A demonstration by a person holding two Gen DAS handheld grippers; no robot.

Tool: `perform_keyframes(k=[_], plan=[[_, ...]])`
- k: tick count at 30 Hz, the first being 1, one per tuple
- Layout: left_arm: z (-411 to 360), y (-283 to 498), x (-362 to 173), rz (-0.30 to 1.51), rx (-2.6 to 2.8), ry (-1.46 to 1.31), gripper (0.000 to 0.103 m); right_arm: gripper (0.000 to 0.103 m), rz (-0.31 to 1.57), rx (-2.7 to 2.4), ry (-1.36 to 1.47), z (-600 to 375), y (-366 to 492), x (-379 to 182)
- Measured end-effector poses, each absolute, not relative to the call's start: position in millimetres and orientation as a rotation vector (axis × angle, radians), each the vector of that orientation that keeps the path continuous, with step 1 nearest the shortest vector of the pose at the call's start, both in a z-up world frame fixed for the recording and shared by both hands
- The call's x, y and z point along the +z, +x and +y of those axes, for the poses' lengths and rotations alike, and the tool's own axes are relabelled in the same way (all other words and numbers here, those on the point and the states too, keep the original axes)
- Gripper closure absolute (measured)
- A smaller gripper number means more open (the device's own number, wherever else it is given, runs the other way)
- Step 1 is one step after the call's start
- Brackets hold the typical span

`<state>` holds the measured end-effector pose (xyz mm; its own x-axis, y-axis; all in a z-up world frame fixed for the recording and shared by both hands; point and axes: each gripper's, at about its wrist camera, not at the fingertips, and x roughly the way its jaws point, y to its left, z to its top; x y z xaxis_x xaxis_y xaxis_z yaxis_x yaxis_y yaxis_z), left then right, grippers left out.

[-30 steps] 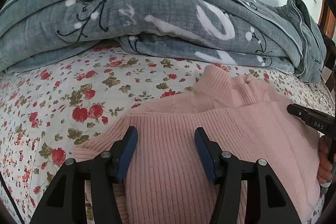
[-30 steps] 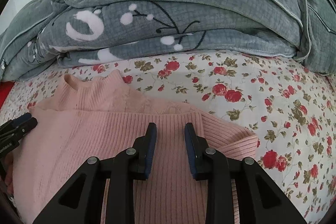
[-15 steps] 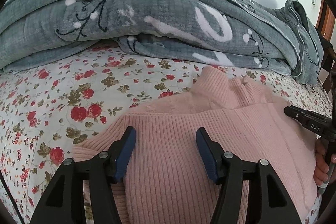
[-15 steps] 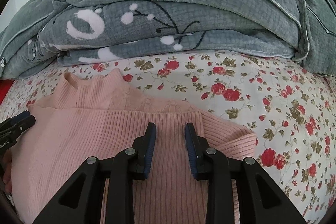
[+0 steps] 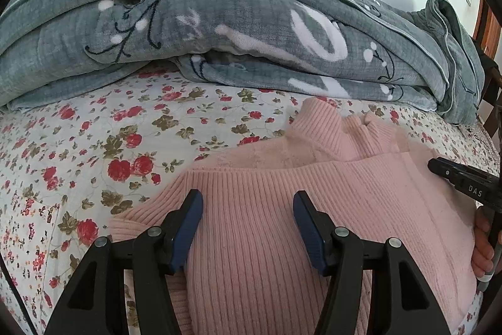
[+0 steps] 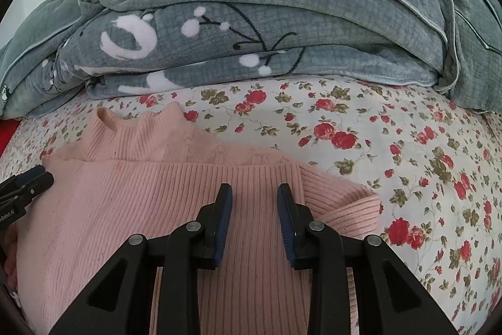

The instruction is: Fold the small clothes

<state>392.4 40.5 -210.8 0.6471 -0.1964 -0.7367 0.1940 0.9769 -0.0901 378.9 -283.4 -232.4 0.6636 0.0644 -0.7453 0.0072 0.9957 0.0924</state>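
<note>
- Pink sweater (image 5: 282, 209): ribbed knit with a high collar, folded on the floral bedsheet (image 5: 94, 146).
- Grey blanket (image 6: 251, 21): plush waffle-textured fleece, heaped behind the sweater.
- Left gripper (image 5: 248, 228): jaws spread, nothing pinched.
- Right gripper (image 6: 254, 218): jaws narrowly parted, over the sweater, gripping nothing.

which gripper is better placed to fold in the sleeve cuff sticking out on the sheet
Probably the right gripper: the ribbed cuff of the pink sweater lies just beside its open jaws. The left gripper hovers over the sweater's other side.
</note>
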Motion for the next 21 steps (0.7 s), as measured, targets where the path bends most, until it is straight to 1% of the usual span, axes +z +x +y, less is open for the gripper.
perform_keyframes(k=[14,21], plan=[[41.3,392.4,-210.8,0.839,-0.222,-0.003,0.045,0.069,0.841,0.038,0.087,-281.8,376.5,-232.1],[41.3,392.3,-210.7,0.84,-0.222,-0.004,0.045,0.068,0.841,0.039,0.087,-281.9,376.1,-231.8]])
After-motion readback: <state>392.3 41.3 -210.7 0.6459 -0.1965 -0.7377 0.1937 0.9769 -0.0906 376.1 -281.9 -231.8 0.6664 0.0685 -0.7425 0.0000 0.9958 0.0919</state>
